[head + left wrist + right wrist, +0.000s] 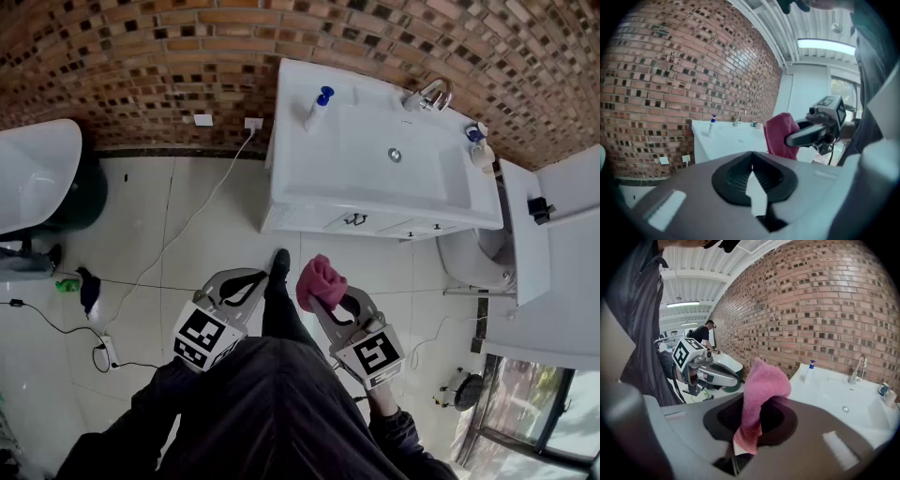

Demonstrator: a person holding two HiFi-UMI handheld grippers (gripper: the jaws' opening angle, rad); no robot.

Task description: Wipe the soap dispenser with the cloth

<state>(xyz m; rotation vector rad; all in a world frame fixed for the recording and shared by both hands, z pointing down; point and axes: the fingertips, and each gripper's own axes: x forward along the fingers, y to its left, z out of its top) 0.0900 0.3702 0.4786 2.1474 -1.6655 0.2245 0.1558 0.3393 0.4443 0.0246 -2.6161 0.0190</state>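
A white soap dispenser [318, 106] with a blue pump stands at the back left of the white washbasin [309, 187], against the brick wall; it also shows far off as the soap dispenser [712, 124] and the soap dispenser [809, 371]. My right gripper [330, 300] is shut on a pink cloth [317, 281], which bunches up above the jaws as the cloth [761, 390]. My left gripper [253, 282] is shut with nothing in it, level with the right one. Both hang over the floor, well short of the basin.
A chrome tap [433, 94] and a small cup [475, 134] sit at the basin's back right. A white tub [37, 173] stands at the left, a toilet [487, 253] to the right. Cables [202, 211] and a power strip [109, 352] lie on the tiled floor. A person [702, 336] stands far off.
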